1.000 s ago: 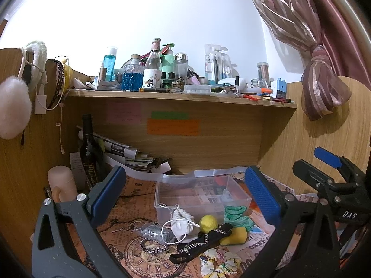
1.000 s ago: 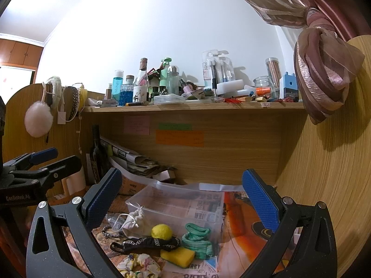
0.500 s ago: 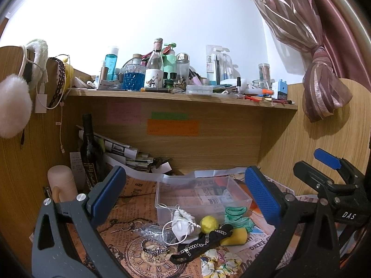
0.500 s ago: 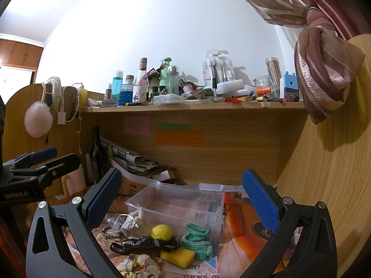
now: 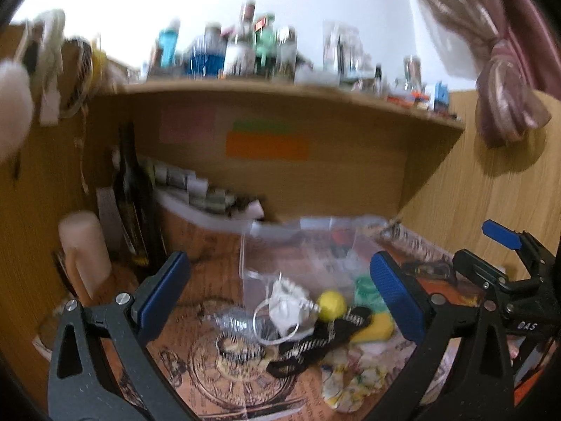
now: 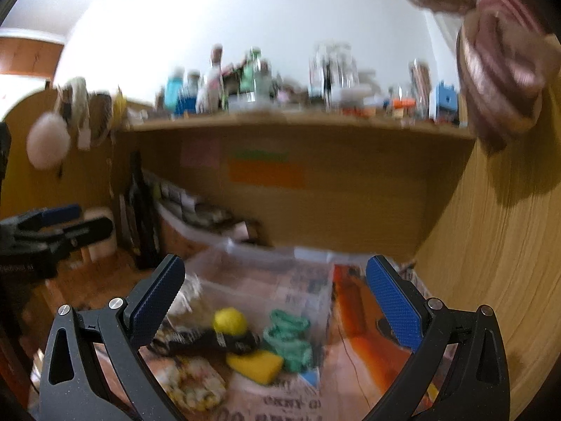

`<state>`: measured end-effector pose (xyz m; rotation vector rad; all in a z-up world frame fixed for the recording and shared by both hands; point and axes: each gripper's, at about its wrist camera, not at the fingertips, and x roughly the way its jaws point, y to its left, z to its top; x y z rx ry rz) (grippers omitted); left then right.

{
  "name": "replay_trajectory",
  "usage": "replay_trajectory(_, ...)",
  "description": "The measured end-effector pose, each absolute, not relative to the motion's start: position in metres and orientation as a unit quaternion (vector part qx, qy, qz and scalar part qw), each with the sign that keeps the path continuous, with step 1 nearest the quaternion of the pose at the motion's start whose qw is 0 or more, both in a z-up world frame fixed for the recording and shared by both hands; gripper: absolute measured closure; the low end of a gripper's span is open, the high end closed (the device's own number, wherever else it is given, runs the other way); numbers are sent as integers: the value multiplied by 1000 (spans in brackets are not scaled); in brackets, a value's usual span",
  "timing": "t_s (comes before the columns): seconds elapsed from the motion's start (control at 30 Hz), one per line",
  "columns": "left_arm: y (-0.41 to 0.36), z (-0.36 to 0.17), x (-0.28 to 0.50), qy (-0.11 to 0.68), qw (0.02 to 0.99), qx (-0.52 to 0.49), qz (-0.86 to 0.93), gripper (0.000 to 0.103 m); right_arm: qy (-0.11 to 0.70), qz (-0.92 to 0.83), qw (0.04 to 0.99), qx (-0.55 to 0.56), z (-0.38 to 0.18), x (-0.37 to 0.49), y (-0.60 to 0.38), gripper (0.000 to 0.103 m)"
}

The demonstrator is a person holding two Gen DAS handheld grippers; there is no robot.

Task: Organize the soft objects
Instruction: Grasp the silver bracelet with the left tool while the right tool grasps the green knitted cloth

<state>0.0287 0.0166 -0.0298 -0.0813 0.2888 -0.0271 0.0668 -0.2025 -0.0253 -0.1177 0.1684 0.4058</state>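
Soft objects lie on the newspaper-covered desk in front of a clear plastic box (image 5: 305, 245): a white drawstring pouch (image 5: 289, 303), a yellow ball (image 5: 331, 305), a black patterned band (image 5: 315, 342), a yellow sponge (image 5: 373, 328), a green scrunchie (image 5: 363, 289) and a floral scrunchie (image 5: 350, 379). My left gripper (image 5: 280, 293) is open and empty above them. My right gripper (image 6: 277, 296) is open and empty, above the ball (image 6: 229, 321), sponge (image 6: 256, 363) and green scrunchie (image 6: 289, 338). Both views are blurred.
A wooden shelf (image 5: 280, 87) crowded with bottles runs overhead. A dark bottle (image 5: 131, 196), stacked papers (image 5: 189, 189) and a beige cylinder (image 5: 84, 249) stand at the back left. Wooden panels close both sides. A pink curtain (image 5: 505, 105) hangs at the right.
Both grippers have tipped down and moved closer to the objects on the desk, blurring both views. Their jaws stay open and the objects have not moved.
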Motion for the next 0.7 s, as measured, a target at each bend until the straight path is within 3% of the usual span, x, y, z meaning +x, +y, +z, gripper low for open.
replay_trajectory(0.13, 24, -64, 47, 190, 981, -29, -5, 0, 130, 194, 970, -70, -49, 86, -203, 0)
replay_trajectory(0.2, 27, -78, 56, 213, 977, -24, 1, 9, 155, 198, 965, -70, -61, 97, -204, 2)
replay_trajectory(0.27, 32, -91, 66, 241, 970, -23, 3, 21, 177, 199, 961, -71, -72, 108, -203, 7)
replay_trajectory(0.37, 45, -108, 81, 271, 962, -35, 9, 26, 208, 199, 955, -66, -85, 125, -204, 16)
replay_trajectory(0.43, 53, -114, 90, 285, 958, -42, 12, 30, 226, 203, 951, -59, -92, 134, -206, 29)
replay_trajectory(0.53, 67, -120, 103, 304, 951, -51, 18, 34, 250, 206, 945, -56, -100, 147, -207, 37)
replay_trajectory(0.7, 80, -127, 128, 343, 936, -78, -15, 36, 286, 210, 933, -65, -110, 171, -204, 44)
